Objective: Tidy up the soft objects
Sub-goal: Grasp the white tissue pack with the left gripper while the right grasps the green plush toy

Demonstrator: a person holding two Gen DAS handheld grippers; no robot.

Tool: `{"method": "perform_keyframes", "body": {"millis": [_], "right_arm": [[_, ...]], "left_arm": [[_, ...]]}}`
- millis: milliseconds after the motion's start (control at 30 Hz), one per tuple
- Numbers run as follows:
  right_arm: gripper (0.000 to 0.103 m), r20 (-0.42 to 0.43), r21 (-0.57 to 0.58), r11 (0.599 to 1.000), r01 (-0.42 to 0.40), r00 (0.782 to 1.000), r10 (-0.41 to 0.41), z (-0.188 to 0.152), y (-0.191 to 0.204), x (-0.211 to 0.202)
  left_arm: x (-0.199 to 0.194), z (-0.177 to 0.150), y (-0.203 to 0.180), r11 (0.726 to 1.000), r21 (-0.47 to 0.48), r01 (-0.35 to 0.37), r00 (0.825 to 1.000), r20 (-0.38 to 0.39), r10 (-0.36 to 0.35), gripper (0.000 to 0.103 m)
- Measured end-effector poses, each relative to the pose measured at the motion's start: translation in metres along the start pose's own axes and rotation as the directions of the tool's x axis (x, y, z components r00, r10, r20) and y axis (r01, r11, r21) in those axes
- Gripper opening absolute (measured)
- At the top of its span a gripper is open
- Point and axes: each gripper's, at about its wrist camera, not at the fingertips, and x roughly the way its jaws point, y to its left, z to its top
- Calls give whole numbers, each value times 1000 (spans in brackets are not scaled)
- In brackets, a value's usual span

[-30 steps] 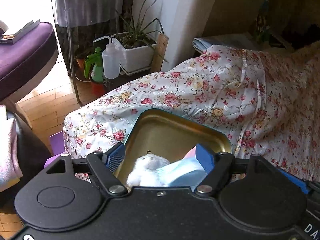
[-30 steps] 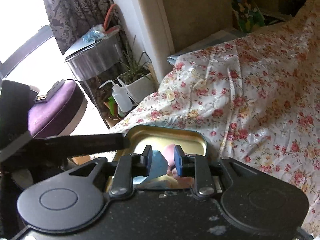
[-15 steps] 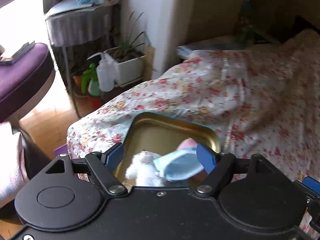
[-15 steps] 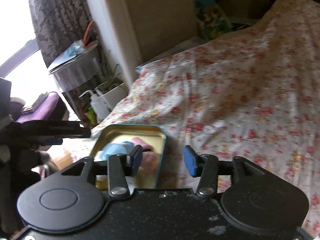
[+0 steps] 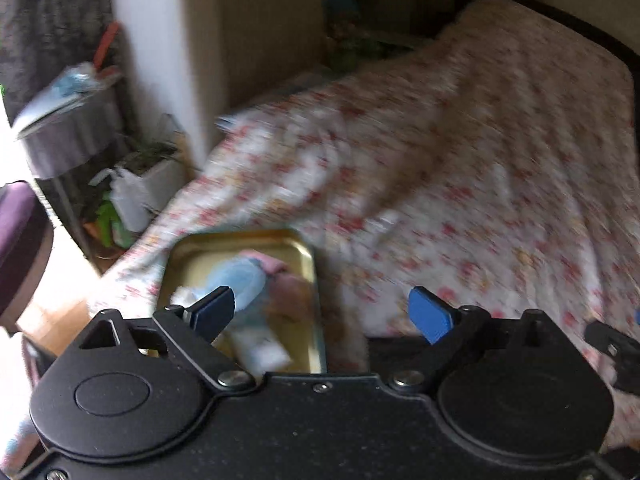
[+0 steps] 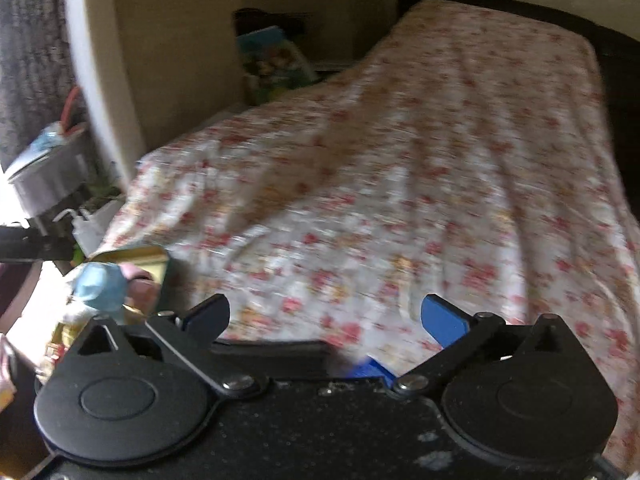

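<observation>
Both views are smeared by motion. The left gripper point(image 5: 322, 310) and the right gripper point(image 6: 326, 316) both have their jaws spread wide, holding nothing. The soft things, a light-blue piece point(image 5: 240, 280), a pink one point(image 5: 276, 266) and something white point(image 5: 260, 350), sit heaped in the gold tin tray point(image 5: 188, 252) at the corner of the floral bedspread point(image 5: 460, 200). The floral cover shows nothing else to gather, so sorting looks near done; best hold the grippers steady, look again, and keep clear of the tray's rim.
</observation>
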Motion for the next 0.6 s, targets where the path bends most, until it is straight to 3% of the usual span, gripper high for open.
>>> {"method": "perform_keyframes", "body": {"millis": [100, 300, 500, 600], "right_arm": [[103, -6, 63, 998, 21, 1000, -21, -14, -25, -5], [103, -12, 185, 976, 118, 993, -118, -43, -71, -7], [103, -160, 215, 970, 109, 984, -75, -58, -95, 14], [103, -164, 214, 971, 103, 984, -68, -59, -95, 13]], "left_arm": [[-3, -18, -23, 998, 33, 52, 998, -29, -51, 91], [4, -73, -61, 990, 104, 93, 990, -112, -81, 92], [13, -120, -82, 978, 156, 140, 975, -195, -108, 91], [11, -138, -92, 968, 205, 148, 972, -208, -105, 91]]}}
